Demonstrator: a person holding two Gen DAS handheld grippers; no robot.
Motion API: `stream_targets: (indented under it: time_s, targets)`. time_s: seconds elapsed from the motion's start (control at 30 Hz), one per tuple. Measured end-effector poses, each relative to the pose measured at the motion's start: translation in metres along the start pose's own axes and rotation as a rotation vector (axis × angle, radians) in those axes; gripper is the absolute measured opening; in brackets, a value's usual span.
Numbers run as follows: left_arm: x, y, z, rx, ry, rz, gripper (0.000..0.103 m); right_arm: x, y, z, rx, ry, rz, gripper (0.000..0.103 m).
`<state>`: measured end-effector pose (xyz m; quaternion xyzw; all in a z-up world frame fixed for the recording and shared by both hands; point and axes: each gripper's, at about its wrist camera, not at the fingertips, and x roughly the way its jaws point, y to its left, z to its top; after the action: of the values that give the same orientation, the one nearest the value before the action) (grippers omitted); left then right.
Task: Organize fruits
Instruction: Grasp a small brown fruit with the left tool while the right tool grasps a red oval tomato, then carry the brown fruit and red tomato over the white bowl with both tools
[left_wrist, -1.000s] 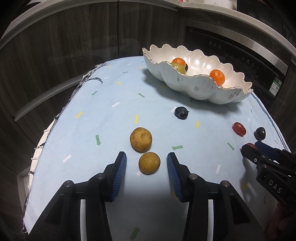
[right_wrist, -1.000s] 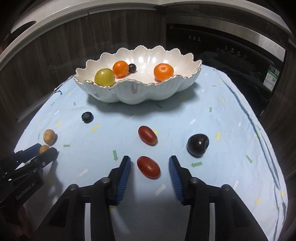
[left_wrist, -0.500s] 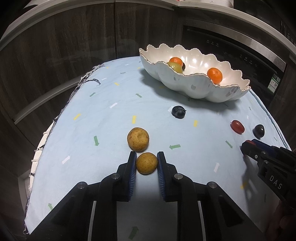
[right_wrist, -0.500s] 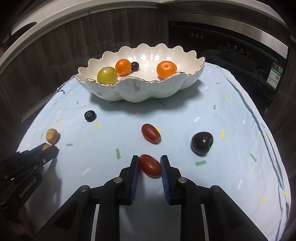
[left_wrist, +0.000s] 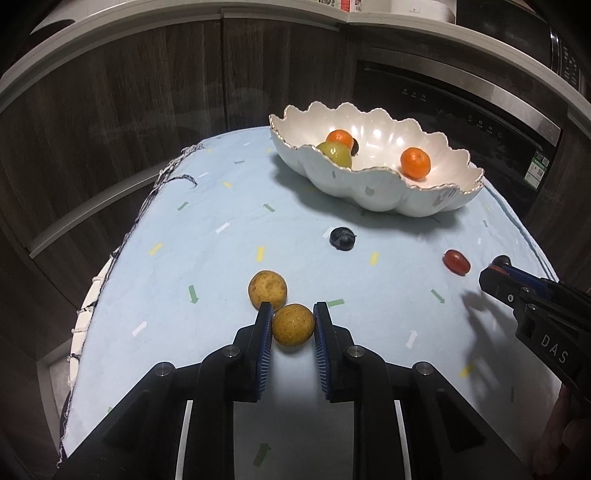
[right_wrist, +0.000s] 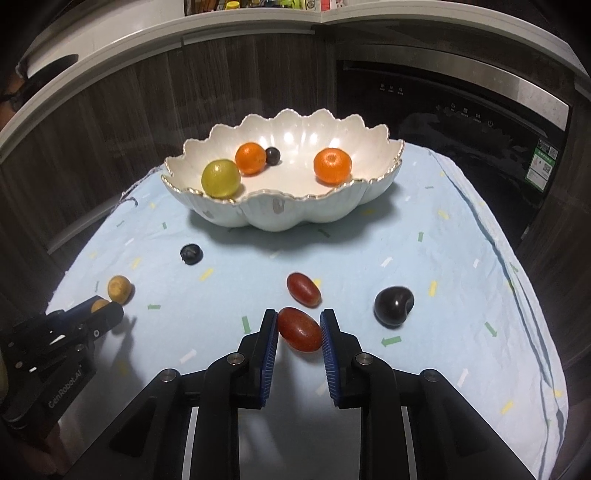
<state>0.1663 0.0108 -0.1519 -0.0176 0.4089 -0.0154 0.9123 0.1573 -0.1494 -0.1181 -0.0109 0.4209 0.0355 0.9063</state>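
Note:
My left gripper is shut on a small brown-yellow round fruit and holds it above the cloth. A second brown fruit lies just left of it. My right gripper is shut on a red oval fruit, lifted slightly. Another red oval fruit and a dark plum lie on the cloth nearby. A white scalloped bowl at the back holds two oranges, a green fruit and a small dark berry.
A dark blueberry lies on the light blue cloth in front of the bowl. The cloth's edges drop off left and right. Dark cabinets and an oven stand behind. The right gripper shows in the left wrist view.
Both grippers closed on their fruits about half a second ago. Since then both have lifted and the bowl looks nearer in both views.

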Motion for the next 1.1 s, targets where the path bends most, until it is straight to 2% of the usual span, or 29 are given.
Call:
stream_targets:
  time_s: [0.67, 1.1]
  targets:
    - [-0.011, -0.028, 0.039, 0.045, -0.037, -0.056, 0.023, -0.024, -0.013, 0.039, 0.030, -0.088, -0.013, 0.025]
    - [-0.002, -0.043, 0.096, 0.064, -0.078, -0.089, 0.023, -0.025, -0.024, 0.074, 0.025, -0.124, -0.011, 0.025]
